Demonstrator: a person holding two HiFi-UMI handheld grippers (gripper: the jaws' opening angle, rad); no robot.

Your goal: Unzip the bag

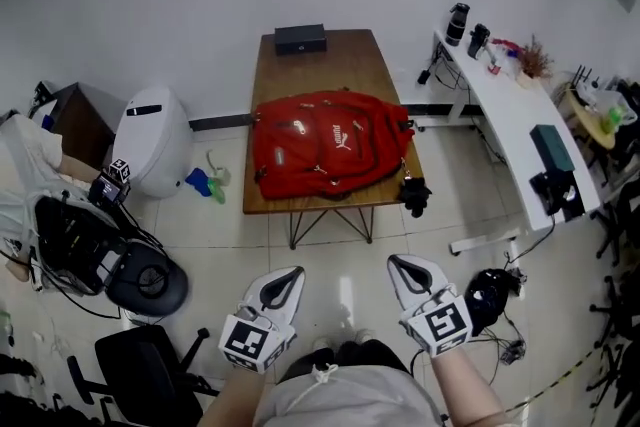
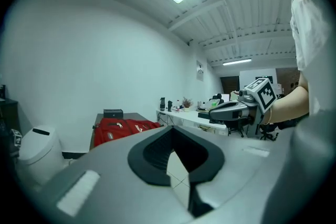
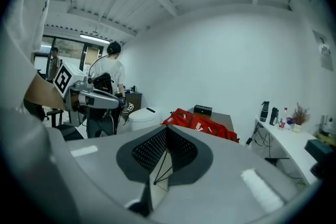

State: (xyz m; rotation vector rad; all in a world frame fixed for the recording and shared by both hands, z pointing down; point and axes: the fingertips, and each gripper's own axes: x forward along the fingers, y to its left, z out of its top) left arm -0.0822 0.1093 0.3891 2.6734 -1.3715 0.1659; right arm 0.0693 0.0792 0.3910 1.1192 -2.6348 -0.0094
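The jaws of the left gripper (image 2: 173,131) are being held clenched, tips together, with nothing gripped between the black pads; only floor tile is being seen through the slit beneath them. The jaws of the right gripper (image 3: 167,129) are likewise being kept pressed together and empty. Both grippers are being held side by side over the tiled floor (image 1: 340,300), pointed toward the wooden table (image 1: 322,67) and well apart from its near edge.

The red backpack (image 1: 330,147) is being carried flat on the near half of the tabletop, spread from the left edge to the right edge, with its lower part reaching the near edge. Whether its zip is open cannot be told. A black box (image 1: 300,39) is being borne at the far edge of the tabletop, apart from the backpack. A dark object (image 1: 414,195) is being seen hanging just beside the near right corner.

A white lidded bin (image 1: 150,140) is being shown left of the table, and a long white desk (image 1: 505,105) with bottles (image 1: 457,23) to its right.
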